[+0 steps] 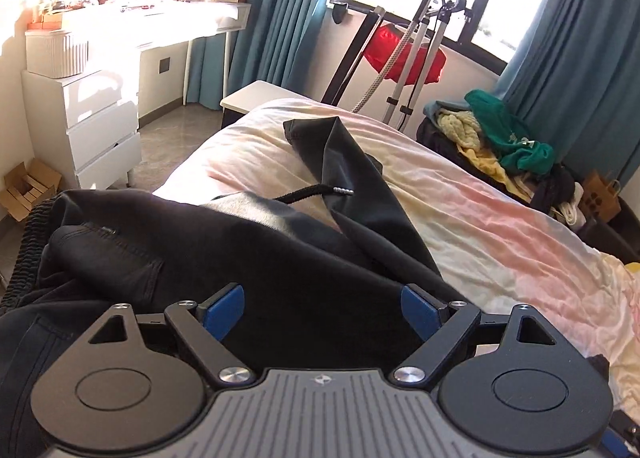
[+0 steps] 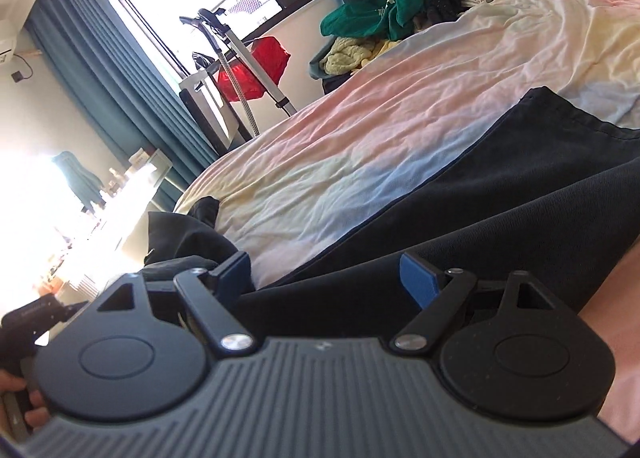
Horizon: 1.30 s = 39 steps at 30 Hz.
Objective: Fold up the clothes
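Black trousers (image 1: 304, 282) lengthwise on bed (image 1: 460, 209), beneath both wide-spread tongs: left (image 1: 323, 308), right (image 2: 329, 282).

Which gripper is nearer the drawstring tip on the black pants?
Left. The left gripper has the drawstring tip just ahead of its open jaws; the right gripper sits over a pant leg, tip unseen.

Black drawstring trousers (image 1: 248, 258) lie rumpled across the bed.
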Each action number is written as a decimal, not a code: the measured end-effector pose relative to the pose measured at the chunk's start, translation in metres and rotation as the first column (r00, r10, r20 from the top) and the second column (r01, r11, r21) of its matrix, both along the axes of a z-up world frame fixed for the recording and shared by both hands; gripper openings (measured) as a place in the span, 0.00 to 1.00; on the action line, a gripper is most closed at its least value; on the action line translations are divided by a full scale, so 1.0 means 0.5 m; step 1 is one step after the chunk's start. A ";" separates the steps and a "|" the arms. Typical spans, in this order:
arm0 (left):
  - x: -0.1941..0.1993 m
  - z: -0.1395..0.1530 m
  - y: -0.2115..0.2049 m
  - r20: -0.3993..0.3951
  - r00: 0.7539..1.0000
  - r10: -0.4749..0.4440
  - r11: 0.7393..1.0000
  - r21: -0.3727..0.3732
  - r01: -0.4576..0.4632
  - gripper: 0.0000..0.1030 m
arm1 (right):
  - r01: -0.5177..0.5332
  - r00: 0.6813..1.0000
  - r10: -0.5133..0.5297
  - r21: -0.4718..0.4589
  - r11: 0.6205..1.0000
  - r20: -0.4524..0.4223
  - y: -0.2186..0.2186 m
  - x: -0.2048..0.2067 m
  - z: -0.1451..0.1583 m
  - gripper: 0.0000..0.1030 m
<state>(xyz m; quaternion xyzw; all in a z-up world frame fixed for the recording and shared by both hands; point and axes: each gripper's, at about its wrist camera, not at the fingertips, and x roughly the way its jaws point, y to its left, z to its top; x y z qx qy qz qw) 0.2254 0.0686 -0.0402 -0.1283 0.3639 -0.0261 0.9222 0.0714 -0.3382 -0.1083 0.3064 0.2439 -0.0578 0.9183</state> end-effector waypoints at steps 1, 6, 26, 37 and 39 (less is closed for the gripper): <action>0.048 -0.002 -0.006 -0.004 1.000 0.003 1.000 0.005 -0.003 0.85 | 0.003 1.000 -0.003 -0.018 1.000 -0.004 0.004 0.005 -0.003 0.82; 0.268 -0.017 -0.068 -0.005 0.999 -0.040 0.992 0.116 0.041 0.85 | 0.033 0.999 -0.023 -0.221 0.975 0.048 0.045 0.042 0.004 0.82; 0.514 -0.071 -0.242 -0.087 0.989 -0.119 0.970 0.204 0.135 0.04 | -0.045 0.998 0.061 -0.421 0.906 0.026 0.087 0.147 -0.058 0.80; 0.233 0.251 -0.465 0.131 0.865 -0.484 0.854 0.285 0.435 0.04 | 0.078 0.991 -0.028 -0.406 0.910 0.129 0.041 0.068 0.009 0.80; 0.170 0.298 -0.510 0.175 0.803 -0.570 0.808 0.295 0.510 0.04 | 0.106 0.989 -0.060 -0.369 0.923 0.134 0.023 0.059 0.017 0.80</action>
